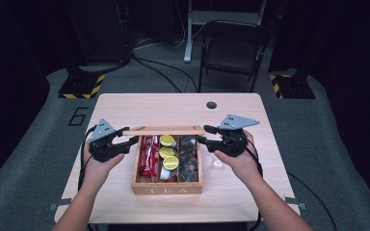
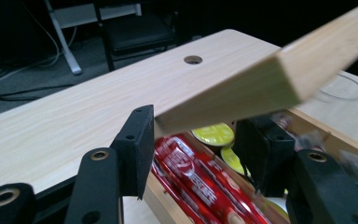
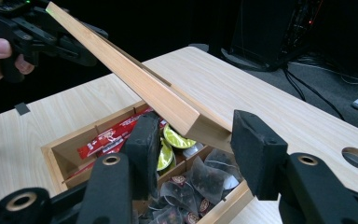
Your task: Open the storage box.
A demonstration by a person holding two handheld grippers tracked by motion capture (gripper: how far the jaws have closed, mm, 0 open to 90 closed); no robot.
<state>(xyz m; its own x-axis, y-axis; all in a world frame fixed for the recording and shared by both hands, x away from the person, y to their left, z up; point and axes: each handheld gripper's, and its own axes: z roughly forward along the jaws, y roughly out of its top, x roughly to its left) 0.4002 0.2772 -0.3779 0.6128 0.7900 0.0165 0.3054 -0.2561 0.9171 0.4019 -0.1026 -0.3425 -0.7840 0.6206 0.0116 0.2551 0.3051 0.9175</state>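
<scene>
Wooden lid [image 1: 164,130] sits mid-frame in the high view, raised over the open tea box [image 1: 167,188] at table centre, box holding red packets [image 1: 147,156], yellow-green pods [image 1: 169,162] and dark tea bags [image 1: 189,159]. Left gripper [image 1: 134,139] has its jaws partly open around the lid's left end, left pad touching the corner, right pad's contact unclear. Right gripper [image 1: 203,134] likewise brackets the right end, gaps visible between pads and wood, grip not certain.

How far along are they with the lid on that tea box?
The lid is off its seat, raised above the tea box, whose packets show beneath. The left gripper and right gripper each bracket one end of it. Whether it is opening or closing cannot be told; the lid is not yet set down.
</scene>
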